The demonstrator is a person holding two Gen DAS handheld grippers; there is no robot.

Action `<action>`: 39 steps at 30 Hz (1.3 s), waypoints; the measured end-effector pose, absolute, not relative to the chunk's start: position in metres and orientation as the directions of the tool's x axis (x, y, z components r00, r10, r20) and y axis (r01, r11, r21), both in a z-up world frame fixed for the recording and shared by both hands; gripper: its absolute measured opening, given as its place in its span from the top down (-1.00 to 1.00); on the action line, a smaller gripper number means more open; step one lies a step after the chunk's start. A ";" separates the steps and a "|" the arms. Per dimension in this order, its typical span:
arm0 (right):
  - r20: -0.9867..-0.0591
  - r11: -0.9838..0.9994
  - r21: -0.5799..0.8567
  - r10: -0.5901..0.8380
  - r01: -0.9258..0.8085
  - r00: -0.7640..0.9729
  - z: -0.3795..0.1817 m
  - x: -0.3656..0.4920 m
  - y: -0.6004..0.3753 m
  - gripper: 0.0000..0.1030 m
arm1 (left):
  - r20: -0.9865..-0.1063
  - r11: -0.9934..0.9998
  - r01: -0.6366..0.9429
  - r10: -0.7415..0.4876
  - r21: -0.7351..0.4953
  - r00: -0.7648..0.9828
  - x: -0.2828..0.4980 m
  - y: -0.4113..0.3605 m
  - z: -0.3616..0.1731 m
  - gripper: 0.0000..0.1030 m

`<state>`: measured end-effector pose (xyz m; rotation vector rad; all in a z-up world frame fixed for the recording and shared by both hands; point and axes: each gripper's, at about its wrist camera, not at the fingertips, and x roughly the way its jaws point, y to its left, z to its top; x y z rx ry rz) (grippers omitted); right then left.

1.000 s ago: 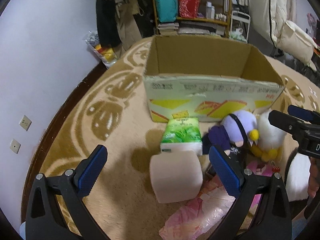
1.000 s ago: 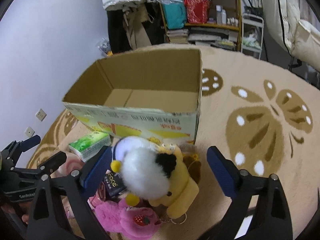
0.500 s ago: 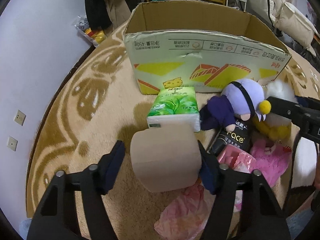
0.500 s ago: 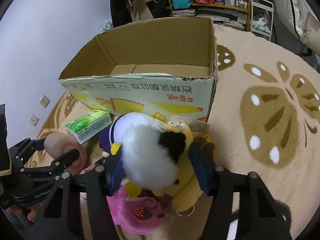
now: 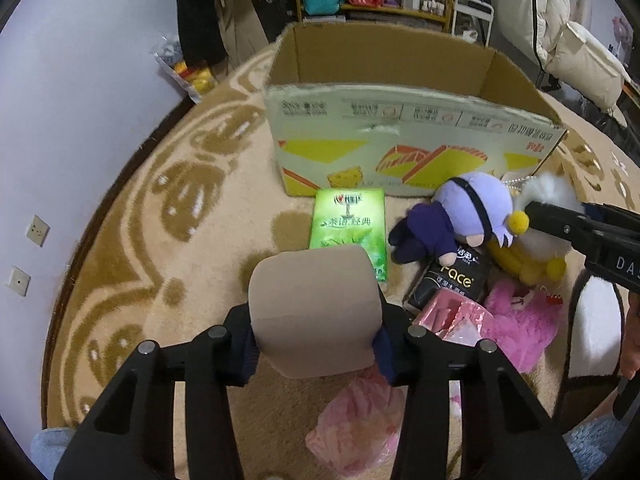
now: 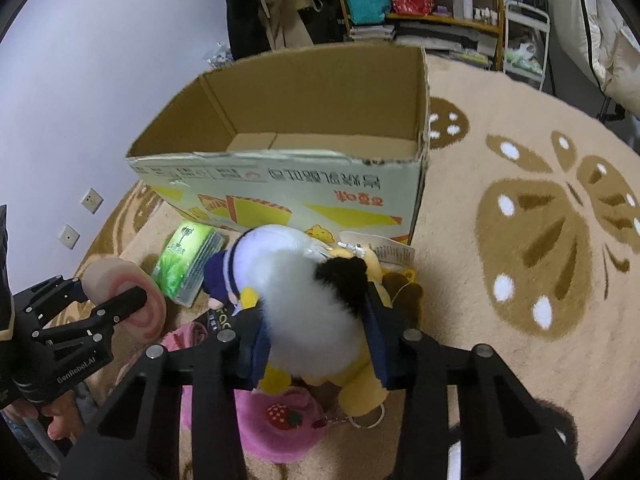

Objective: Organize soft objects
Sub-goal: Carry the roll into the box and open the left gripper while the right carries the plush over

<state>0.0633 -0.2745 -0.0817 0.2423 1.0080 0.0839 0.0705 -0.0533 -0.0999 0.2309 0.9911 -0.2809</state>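
Your left tongs (image 5: 316, 344) pinch the roll (image 5: 314, 312) by its flat ends, so it can't spin free. Right tongs (image 6: 316, 344) squeeze the chick plush (image 6: 316, 300) (fluffy white one), both just short of the open box (image 6: 304, 184).

A beige rug (image 5: 168, 248) with brown patterns carries an open box (image 5: 400, 148) well ahead of the fingers, a green tissue pack (image 5: 346, 224) and purple doll (image 5: 448, 220) before it, and a black pack (image 5: 452, 280), pink plush (image 5: 520, 324) and pink bag (image 5: 360, 424) nearer them.
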 end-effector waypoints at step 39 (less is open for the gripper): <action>-0.561 0.988 0.153 0.100 -0.016 0.822 0.040 0.060 -0.280 0.24 | -0.515 0.964 0.249 -0.168 0.092 0.840 0.119 -0.058 0.039 0.13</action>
